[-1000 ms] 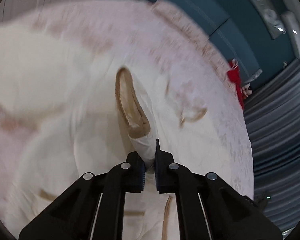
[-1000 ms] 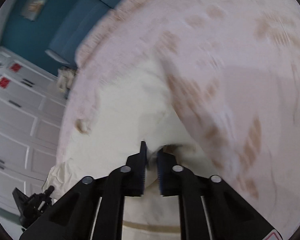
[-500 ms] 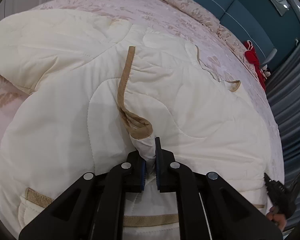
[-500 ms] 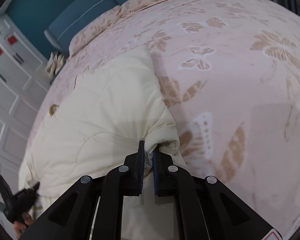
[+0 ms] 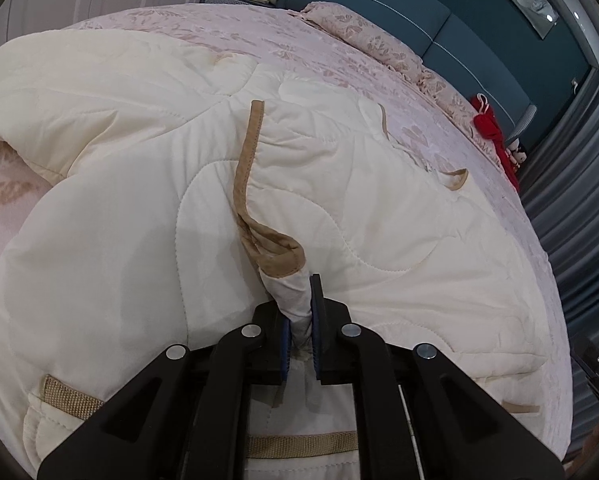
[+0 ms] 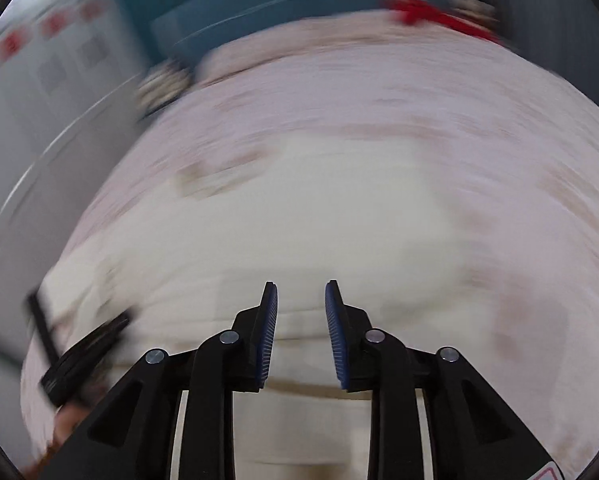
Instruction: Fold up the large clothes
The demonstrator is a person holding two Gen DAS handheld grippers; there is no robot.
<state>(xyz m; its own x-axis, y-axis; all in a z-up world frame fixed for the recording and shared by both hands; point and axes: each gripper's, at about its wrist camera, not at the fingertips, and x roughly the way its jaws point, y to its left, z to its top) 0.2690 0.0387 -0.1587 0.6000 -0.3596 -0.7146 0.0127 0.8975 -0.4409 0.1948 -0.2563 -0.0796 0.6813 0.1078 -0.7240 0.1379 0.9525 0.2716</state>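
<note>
- A cream quilted garment (image 5: pixel 307 200) with tan trim (image 5: pixel 247 168) sprawls across the centre of the left wrist view, on a pink floral bedspread (image 5: pixel 227 24).
- The left gripper (image 5: pixel 299 320), bottom centre, is clamped on a bunched corner of the garment just below the curled trim.
- The right gripper (image 6: pixel 299 320), bottom centre of its blurred view, has its jaws opening, nothing between them, above the cream fabric.
- A teal headboard (image 5: pixel 439 24) and a red item (image 5: pixel 491 128) sit at upper right.

Cream quilted comforter (image 5: pixel 339 208), tan trim, folded on bed.
</note>
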